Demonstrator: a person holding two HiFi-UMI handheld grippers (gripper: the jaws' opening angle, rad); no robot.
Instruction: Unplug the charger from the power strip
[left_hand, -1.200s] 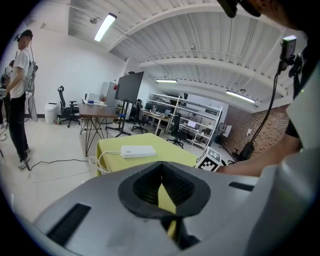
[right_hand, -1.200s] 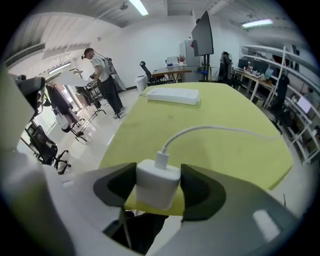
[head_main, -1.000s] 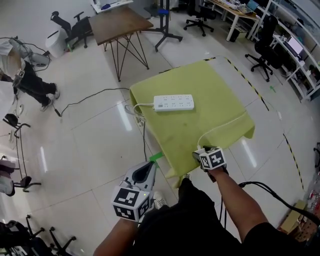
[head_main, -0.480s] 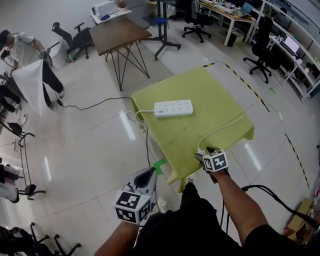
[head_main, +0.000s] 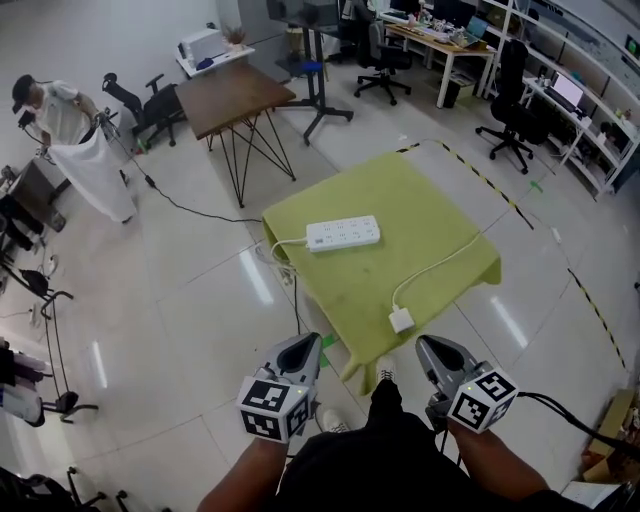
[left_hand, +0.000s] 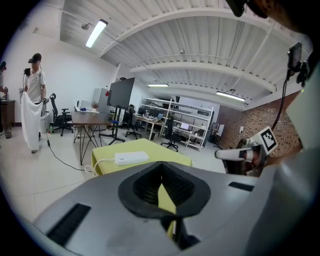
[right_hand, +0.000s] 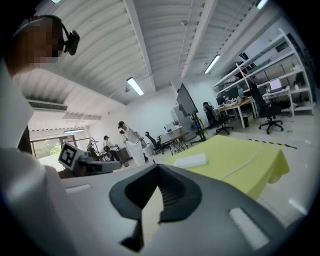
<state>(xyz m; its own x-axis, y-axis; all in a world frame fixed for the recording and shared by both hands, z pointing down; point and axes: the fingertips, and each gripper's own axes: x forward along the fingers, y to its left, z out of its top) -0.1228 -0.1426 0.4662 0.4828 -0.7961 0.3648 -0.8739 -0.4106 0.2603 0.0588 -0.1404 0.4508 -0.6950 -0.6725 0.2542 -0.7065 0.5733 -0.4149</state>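
Note:
A white power strip (head_main: 343, 233) lies on the far half of the yellow-green covered table (head_main: 420, 205), with its own cable hanging off the left edge. The white charger (head_main: 401, 320) lies unplugged near the table's front edge, and its white cable (head_main: 445, 262) runs off toward the right corner. My right gripper (head_main: 431, 346) hangs shut and empty just in front of the table, a little short of the charger. My left gripper (head_main: 300, 344) is level with it on the left, also shut and empty. The left gripper view shows the strip (left_hand: 131, 158) far ahead.
A brown table (head_main: 235, 92) on thin metal legs stands beyond the yellow one. At far left a person (head_main: 70, 140) holds a white cloth. Office chairs and desks (head_main: 450, 40) line the back right. A black cable (head_main: 190, 210) and striped floor tape (head_main: 500, 190) cross the floor.
My right gripper has left the charger on the table's front edge and come back and up toward me, with its jaws now shut. The left gripper has stayed in place.

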